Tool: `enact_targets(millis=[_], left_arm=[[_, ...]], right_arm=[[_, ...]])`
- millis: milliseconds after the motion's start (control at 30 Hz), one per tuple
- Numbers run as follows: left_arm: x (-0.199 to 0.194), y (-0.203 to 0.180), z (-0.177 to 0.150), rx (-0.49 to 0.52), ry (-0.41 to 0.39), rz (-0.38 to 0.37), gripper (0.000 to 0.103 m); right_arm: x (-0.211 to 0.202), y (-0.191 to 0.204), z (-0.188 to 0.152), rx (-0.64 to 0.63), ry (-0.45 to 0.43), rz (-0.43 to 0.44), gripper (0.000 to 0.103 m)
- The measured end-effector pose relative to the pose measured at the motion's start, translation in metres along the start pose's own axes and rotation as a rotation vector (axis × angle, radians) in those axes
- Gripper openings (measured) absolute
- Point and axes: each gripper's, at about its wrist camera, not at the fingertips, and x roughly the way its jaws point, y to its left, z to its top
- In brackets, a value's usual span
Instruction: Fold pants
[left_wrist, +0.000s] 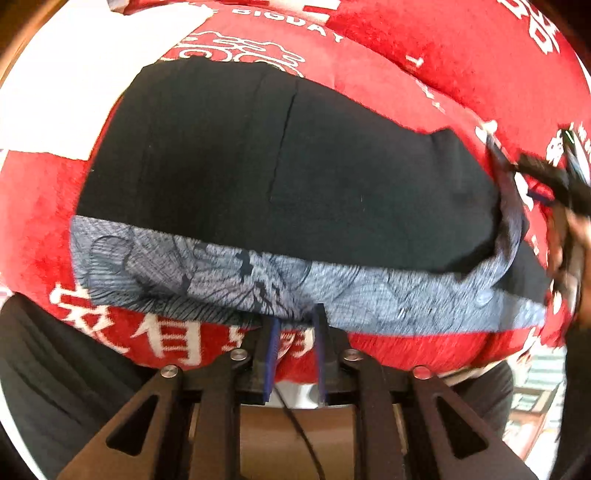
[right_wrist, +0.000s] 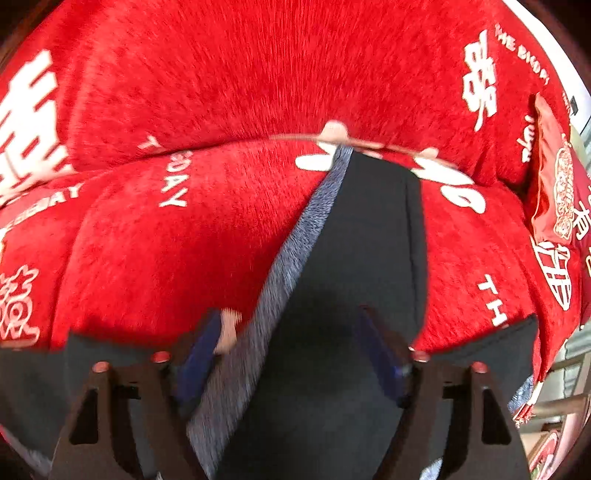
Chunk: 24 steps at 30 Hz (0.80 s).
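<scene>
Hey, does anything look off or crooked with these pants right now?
Mostly tidy. The pants lie flat on the red blanket, but the patterned grey band is rucked up at its right end.

Black pants (left_wrist: 288, 166) with a grey-blue patterned band (left_wrist: 236, 273) along one edge are laid out flat, already folded over, on a red plush blanket (left_wrist: 406, 74).
</scene>
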Motion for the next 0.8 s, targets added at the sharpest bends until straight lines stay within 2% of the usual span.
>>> enact_targets(millis=[33,67,133,167,200,233,267,400,500,633,700,800], left_arm=[[0.0,-0.001,-0.002,0.004,0.007,0.017,0.074],[-0.002,-0.001,-0.004,0.0,0.001,0.045,0.095],[-0.01,-0.002,-0.008,0.004,-0.05,0.078,0.096],[-0.013,-0.004,-0.01,0.023,-0.052,0.088,0.096],[-0.016,-0.006,-0.01,0.038,-0.058,0.091,0.096],[-0.02,-0.008,-0.011,0.049,-0.077,0.093,0.096],[-0.026,-0.012,-0.01,0.065,-0.102,0.093,0.096],[-0.035,-0.043,0.007,0.149,-0.152,0.093,0.096],[-0.032,-0.067,0.031,0.165,-0.179,0.092,0.096],[-0.001,-0.092,0.073,0.155,-0.144,0.122,0.096],[0.017,-0.107,0.085,0.183,-0.115,0.17,0.096],[0.041,-0.125,0.086,0.285,-0.097,0.3,0.096]], right_arm=[[0.015,0.007,0.007,-0.018,0.047,-0.032,0.082],[0.025,0.009,0.009,-0.034,0.072,-0.048,0.082],[0.046,0.015,0.006,-0.081,0.12,-0.068,0.08],[0.043,0.012,0.001,-0.073,0.095,-0.036,0.069],[0.04,0.006,-0.002,-0.055,0.073,-0.014,0.029],[0.036,0.0,-0.006,-0.042,0.073,-0.039,0.015],[0.029,-0.008,-0.011,-0.023,0.052,0.007,0.008],[-0.005,-0.046,-0.046,0.052,-0.04,0.018,0.006],[-0.034,-0.077,-0.08,0.114,-0.108,0.004,0.006],[-0.06,-0.112,-0.131,0.202,-0.147,-0.001,0.006],[-0.064,-0.12,-0.147,0.204,-0.154,-0.016,0.006],[-0.061,-0.131,-0.151,0.176,-0.161,-0.044,0.006]])
